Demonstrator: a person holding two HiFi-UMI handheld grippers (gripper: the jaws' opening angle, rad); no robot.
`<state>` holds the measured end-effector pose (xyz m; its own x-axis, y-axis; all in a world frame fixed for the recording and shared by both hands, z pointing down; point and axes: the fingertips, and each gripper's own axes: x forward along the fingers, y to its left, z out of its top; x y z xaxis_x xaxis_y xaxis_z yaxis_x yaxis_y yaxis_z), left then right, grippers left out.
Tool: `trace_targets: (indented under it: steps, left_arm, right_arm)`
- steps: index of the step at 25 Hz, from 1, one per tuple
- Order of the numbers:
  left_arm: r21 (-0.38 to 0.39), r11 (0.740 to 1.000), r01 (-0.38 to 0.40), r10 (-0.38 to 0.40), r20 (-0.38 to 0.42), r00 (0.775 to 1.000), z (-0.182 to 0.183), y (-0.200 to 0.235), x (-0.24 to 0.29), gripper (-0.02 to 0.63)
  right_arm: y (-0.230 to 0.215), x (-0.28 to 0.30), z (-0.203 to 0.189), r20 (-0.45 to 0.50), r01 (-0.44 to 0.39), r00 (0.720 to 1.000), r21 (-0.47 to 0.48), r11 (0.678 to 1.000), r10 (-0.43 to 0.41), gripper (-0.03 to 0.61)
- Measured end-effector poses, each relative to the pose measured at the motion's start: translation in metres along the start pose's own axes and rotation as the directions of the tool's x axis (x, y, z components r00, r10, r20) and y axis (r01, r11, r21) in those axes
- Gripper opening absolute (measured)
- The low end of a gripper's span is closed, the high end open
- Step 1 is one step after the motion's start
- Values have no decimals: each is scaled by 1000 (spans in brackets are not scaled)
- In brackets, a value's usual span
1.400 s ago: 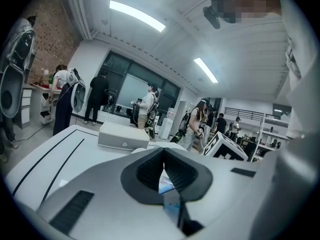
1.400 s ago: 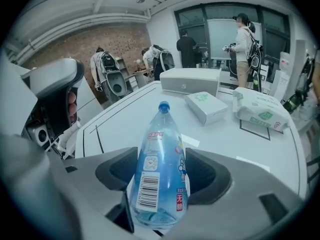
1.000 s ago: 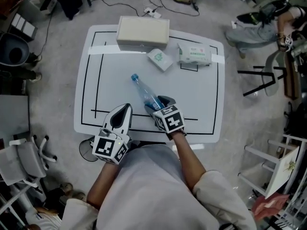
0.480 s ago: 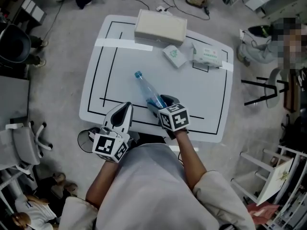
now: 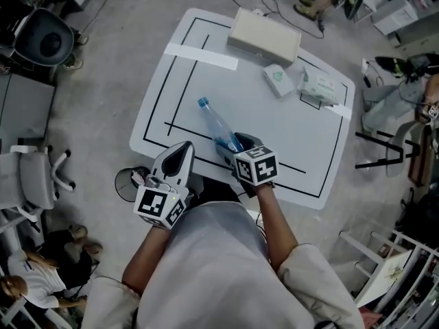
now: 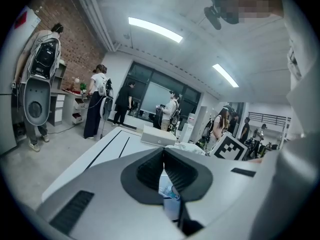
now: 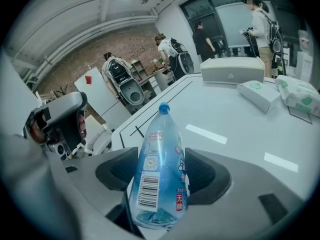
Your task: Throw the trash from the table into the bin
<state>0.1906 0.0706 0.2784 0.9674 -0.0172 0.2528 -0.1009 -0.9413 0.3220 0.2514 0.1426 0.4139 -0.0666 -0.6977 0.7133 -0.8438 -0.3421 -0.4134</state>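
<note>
Blue-capped plastic bottle (image 5: 218,125) sat clamped in the right gripper (image 7: 162,171) over the table (image 5: 288,125). Left gripper (image 6: 163,156) was pinched shut, empty.

In the head view the counter's (image 5: 180,100) left half was bare and free to pass. At the upper right a beige box (image 5: 264,38), a small carton (image 5: 277,80) and a wipes pack (image 5: 317,86) stood in the way; a bottle (image 5: 217,124) crossed the middle.
</note>
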Motion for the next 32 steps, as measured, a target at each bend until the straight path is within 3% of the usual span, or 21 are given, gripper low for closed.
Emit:
trace_targets:
  steps: [14,19,32]
  left_arm:
    - [-43,989,-139,141,50,989,1,46,-69,8]
    - [-74,977,-200,204,65,977,-4,64,-98,8]
    - [-140,932,-335,349,98,932,-15,110,-155,8]
  right_arm:
    - [77,35,7,-38,-139,990,-58,989,137,298]
    - [109,47,6,-58,-222,974,-51,974,219,298]
    - [176,88,0,-176,-328,937,-155,932,301,298]
